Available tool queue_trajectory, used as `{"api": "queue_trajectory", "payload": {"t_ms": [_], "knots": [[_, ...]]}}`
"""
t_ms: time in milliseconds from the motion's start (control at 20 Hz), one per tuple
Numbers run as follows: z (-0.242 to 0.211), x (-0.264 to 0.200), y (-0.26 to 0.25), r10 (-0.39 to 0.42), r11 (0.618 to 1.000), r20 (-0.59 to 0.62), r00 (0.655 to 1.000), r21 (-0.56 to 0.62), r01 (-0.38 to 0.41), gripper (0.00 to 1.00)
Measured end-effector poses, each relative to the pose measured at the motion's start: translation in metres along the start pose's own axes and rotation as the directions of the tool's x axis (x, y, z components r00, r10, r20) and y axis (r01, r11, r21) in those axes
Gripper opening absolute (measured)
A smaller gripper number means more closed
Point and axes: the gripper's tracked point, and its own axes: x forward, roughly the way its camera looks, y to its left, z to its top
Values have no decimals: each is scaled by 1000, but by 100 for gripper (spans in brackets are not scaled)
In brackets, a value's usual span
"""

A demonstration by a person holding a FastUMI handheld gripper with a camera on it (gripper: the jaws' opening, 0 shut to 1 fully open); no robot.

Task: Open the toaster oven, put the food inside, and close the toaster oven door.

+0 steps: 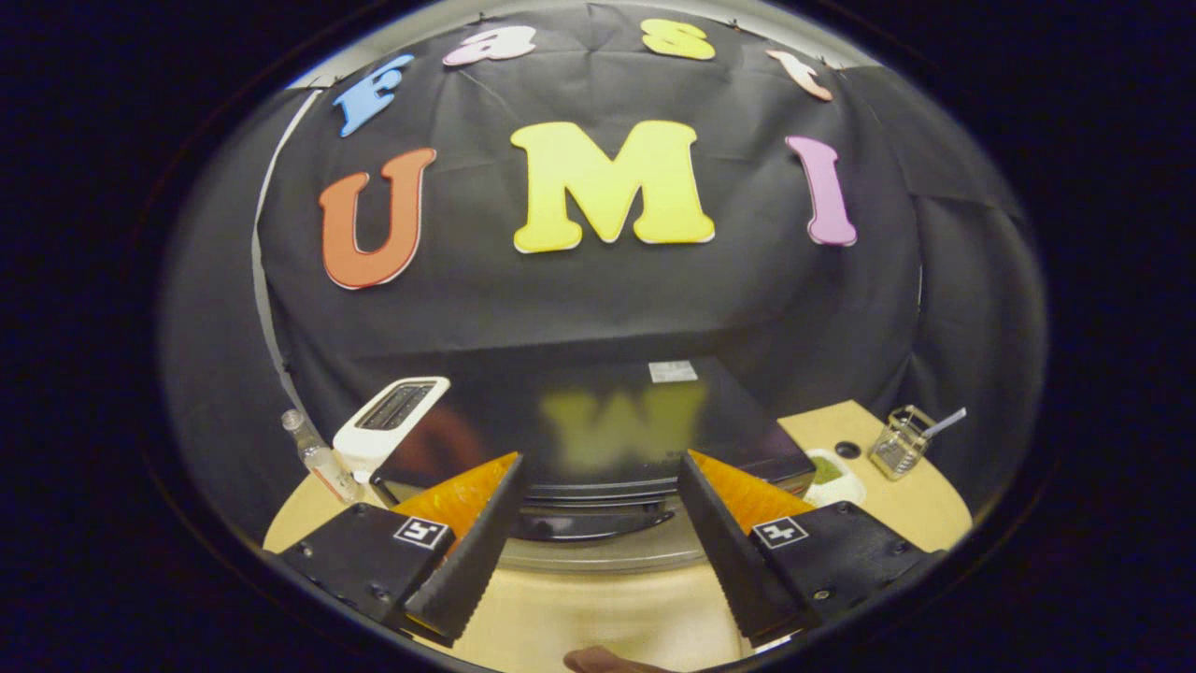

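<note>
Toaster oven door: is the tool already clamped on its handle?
No. The tool is open, its fingers spread apart above the toaster oven, whose handle sits untouched between them.

We see the toaster oven (598, 421) with a glossy dark top that mirrors the wall like glass, and a brushed, metal-looking strip along its front lower edge. The table (607, 617) under it looks like pale, smooth, matt wood. At the table's left edge a toaster (391, 421) has a smooth white plastic-looking shell, and beside it stands a clear bottle (318, 456). Near the right edge is a clear, glassy container (899, 441). The gripper (598, 551) stands spread apart, its fingers (472, 551) ribbed and matt inside. The cloth wall (598, 299) is matt and creased.
</note>
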Motion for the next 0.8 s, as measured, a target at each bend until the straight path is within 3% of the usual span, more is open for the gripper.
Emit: {"api": "queue_trajectory", "payload": {"t_ms": [400,800], "knots": [[-10,6,11,-29,996,15,999,-79,30,100],[-36,-39,11,-5,995,63,998,-104,11,100]]}}
